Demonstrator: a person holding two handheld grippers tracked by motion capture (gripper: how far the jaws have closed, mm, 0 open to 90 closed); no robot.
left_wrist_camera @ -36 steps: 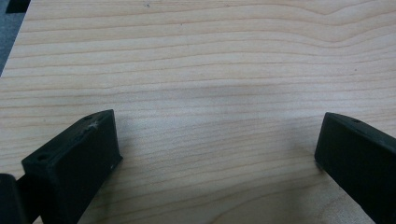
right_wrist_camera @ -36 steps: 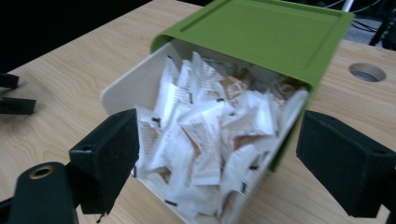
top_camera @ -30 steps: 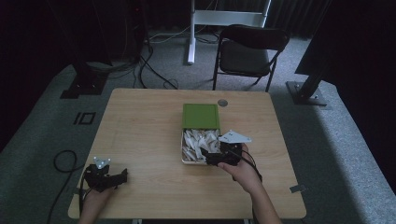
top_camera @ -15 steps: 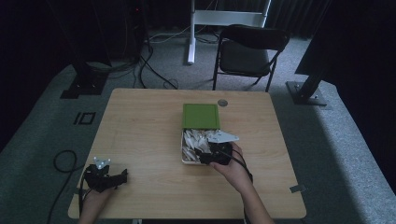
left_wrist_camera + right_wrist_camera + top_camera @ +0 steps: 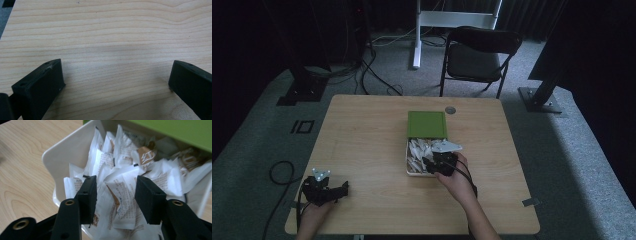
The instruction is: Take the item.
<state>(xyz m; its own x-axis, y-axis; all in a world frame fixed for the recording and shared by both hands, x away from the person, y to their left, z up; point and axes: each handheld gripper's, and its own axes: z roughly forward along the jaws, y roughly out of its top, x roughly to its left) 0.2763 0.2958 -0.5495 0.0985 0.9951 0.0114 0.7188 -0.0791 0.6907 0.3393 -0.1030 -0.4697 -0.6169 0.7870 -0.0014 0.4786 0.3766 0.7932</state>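
A white box [image 5: 410,170] full of white sachets [image 5: 417,151] lies mid-table, its green lid [image 5: 427,124] hinged back behind it. My right gripper [image 5: 438,164] hangs over the box's right half. In the right gripper view its jaws stand open [image 5: 116,195] and dip among the sachets [image 5: 120,187], one of which lies between them untouched by either pad; the box's white wall [image 5: 57,152] and the green lid [image 5: 175,130] frame them. My left gripper [image 5: 326,190] rests near the table's front left, wide open [image 5: 116,77] over bare wood.
The wooden table [image 5: 362,135] has a small round grey disc [image 5: 450,109] near its back edge. Behind the table stand a black folding chair [image 5: 479,55] and a white stand [image 5: 419,30]. Cables lie on the grey floor [image 5: 277,172] at the left.
My right gripper has moved left from the box's right edge to over the sachets and lowered among them. The left gripper has stayed put.
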